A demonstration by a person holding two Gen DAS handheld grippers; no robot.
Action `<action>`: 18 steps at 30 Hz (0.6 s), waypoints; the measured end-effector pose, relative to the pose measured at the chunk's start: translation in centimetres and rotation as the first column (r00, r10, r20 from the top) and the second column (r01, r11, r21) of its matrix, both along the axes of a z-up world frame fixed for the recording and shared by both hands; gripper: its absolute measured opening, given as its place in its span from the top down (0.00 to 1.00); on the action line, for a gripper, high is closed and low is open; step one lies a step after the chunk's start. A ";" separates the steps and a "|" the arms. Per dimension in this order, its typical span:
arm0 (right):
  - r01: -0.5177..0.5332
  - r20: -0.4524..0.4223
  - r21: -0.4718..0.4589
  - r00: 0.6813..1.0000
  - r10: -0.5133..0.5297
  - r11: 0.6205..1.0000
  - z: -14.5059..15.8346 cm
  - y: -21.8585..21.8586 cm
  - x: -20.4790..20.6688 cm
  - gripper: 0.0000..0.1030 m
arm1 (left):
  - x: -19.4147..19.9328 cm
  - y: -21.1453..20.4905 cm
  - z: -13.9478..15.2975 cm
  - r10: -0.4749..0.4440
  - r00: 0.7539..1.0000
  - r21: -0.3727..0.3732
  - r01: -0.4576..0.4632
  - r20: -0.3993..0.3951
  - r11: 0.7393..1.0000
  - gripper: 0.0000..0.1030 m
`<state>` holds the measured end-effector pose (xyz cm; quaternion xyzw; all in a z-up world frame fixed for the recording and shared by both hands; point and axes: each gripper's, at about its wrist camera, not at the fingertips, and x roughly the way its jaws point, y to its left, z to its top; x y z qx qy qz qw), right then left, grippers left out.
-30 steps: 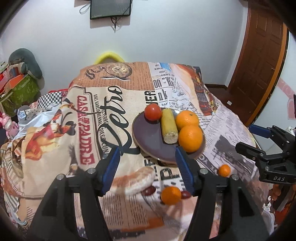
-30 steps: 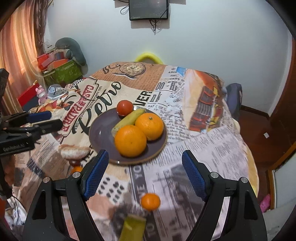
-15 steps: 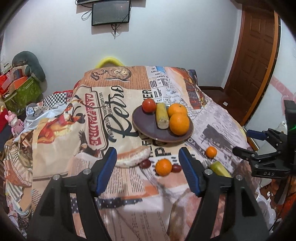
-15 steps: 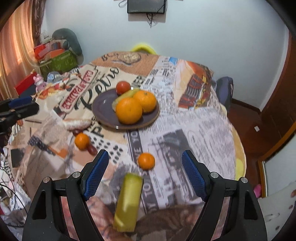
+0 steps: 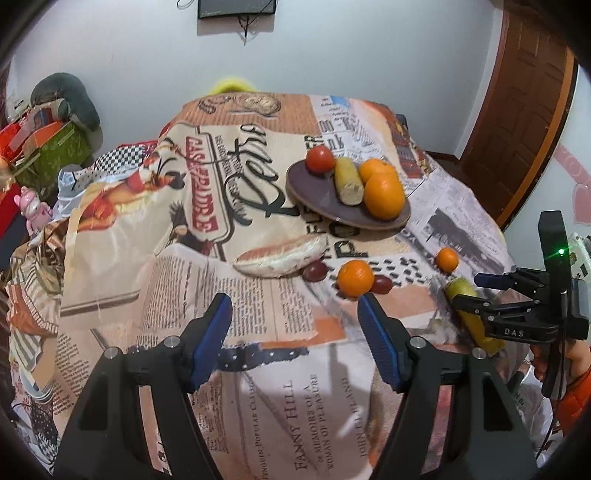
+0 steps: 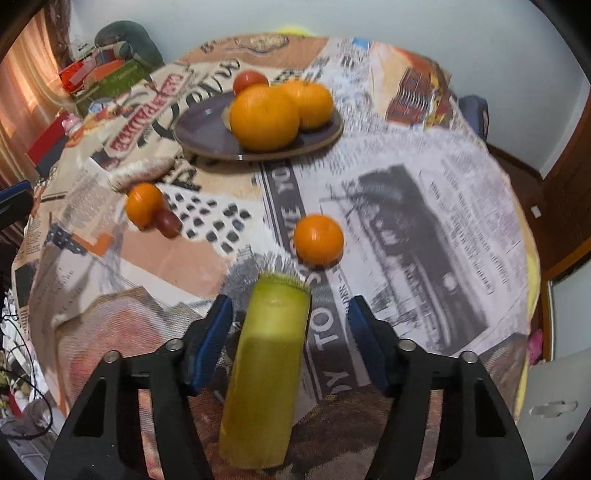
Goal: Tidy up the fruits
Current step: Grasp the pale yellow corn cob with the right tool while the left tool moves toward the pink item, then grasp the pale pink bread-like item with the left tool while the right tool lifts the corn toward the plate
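A dark plate (image 5: 317, 201) (image 6: 207, 133) holds a tomato (image 5: 320, 158), a yellow-green piece (image 5: 348, 181) and two oranges (image 5: 384, 195) (image 6: 264, 116). Loose on the cloth lie a bread roll (image 5: 280, 256), a small orange (image 5: 355, 277) (image 6: 143, 205) between two dark red fruits (image 5: 314, 270), another small orange (image 5: 447, 259) (image 6: 318, 240) and a yellow-green cut piece (image 6: 267, 365) (image 5: 474, 321). My right gripper (image 6: 290, 339) is open, its fingers on either side of that piece, not touching it. My left gripper (image 5: 293, 339) is open and empty above the near cloth.
The round table wears a newspaper-print cloth (image 5: 258, 369) hanging over its edges. Boxes, bags and toys (image 5: 44, 147) are stacked at the left. A wooden door (image 5: 524, 110) is at the right. A screen (image 5: 236, 7) hangs on the back wall.
Both grippers have pulled back toward the near table edge. My right gripper has come down around the yellow-green piece, which now lies between its open fingers.
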<state>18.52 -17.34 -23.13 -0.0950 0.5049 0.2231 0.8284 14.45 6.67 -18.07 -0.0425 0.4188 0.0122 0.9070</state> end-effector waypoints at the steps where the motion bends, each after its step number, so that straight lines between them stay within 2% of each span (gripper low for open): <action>1: -0.002 -0.023 0.015 1.000 0.002 1.000 -0.5 0.0 0.1 0.51 | 0.1 0.2 -0.3 0.003 1.000 0.002 -0.003 -0.009 1.000 0.32; 5: -0.004 -0.025 0.042 1.000 0.006 0.999 -0.5 0.3 -0.2 0.64 | 0.6 0.9 -1.2 0.012 0.999 0.009 -0.011 -0.031 1.000 0.32; 13: -0.031 0.068 0.092 0.997 0.025 0.995 2.5 0.7 -0.5 0.68 | 3.9 2.3 -2.6 0.000 0.997 0.003 0.000 -0.073 1.000 0.32; 18: -0.044 0.105 0.135 0.994 0.030 0.990 4.2 1.1 -0.1 0.68 | 6.8 2.5 -4.3 -0.034 0.991 0.042 0.040 -0.126 0.998 0.32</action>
